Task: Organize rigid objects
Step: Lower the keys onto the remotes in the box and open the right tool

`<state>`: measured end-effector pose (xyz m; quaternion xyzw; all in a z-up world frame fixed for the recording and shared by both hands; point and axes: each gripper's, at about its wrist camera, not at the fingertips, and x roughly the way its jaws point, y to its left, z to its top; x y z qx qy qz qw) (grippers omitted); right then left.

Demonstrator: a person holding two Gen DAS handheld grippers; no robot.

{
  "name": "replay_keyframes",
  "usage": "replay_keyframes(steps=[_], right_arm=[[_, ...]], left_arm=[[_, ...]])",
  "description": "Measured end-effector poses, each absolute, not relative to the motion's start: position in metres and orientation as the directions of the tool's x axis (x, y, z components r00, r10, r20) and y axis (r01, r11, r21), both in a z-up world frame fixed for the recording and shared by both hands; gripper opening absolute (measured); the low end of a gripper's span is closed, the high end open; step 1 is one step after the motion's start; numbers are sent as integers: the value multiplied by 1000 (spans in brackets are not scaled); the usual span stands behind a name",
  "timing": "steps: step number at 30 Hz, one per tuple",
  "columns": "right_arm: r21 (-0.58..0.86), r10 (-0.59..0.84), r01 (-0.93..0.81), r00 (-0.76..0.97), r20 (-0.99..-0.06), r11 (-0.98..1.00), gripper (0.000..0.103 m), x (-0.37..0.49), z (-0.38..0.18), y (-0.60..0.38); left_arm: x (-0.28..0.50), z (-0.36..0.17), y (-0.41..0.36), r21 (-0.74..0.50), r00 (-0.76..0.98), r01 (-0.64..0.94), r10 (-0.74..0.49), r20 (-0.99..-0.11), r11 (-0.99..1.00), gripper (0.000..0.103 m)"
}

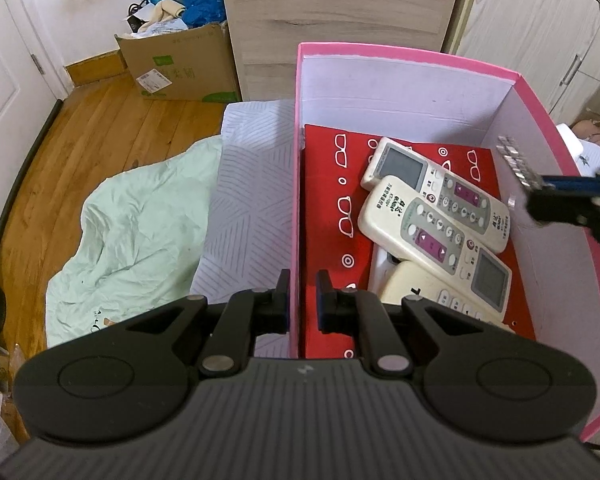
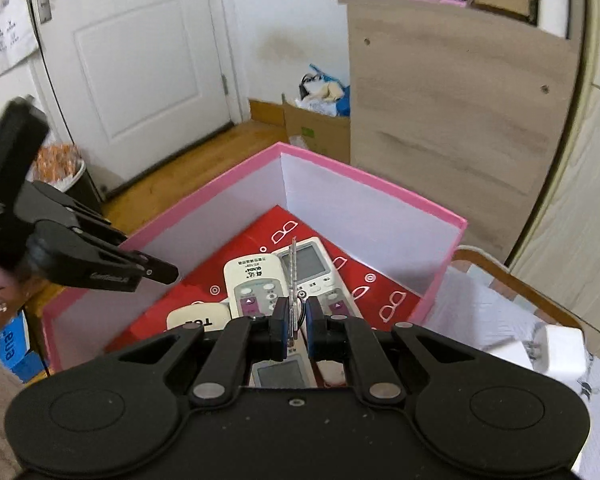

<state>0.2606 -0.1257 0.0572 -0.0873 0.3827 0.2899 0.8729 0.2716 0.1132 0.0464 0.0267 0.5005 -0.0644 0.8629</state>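
Observation:
A pink box [image 1: 400, 56] with white inner walls stands on the bed; it also shows in the right wrist view [image 2: 340, 168]. Inside lie a red glasses-print box [image 1: 332, 208] and three cream remotes [image 1: 432, 224], seen too in the right wrist view [image 2: 252, 276]. My left gripper [image 1: 303, 298] straddles the box's left wall [image 1: 298, 200], its jaws close around it. My right gripper [image 2: 296, 320] is shut on a thin silvery metal strip [image 2: 292, 272], held over the remotes inside the box. The strip [image 1: 514, 160] and right gripper [image 1: 534, 194] show at the right of the left wrist view.
A mint blanket [image 1: 140, 232] and a striped sheet [image 1: 252, 184] lie left of the box. A cardboard carton [image 1: 180, 64] of clutter stands by a wooden cabinet [image 1: 332, 12]. A white charger [image 2: 556, 350] lies on the bed at right. A white door [image 2: 140, 60] stands behind.

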Motion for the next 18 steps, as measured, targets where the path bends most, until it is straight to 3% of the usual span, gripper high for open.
replay_keyframes(steps=[13, 18], right_arm=[[-10, 303, -505, 533, -790, 863, 10, 297, 35, -97], [-15, 297, -492, 550, -780, 871, 19, 305, 36, -86]], left_arm=[[270, 45, 110, -12, 499, 148, -85, -863, 989, 9], [269, 46, 109, -7, 500, 143, -78, -863, 990, 9]])
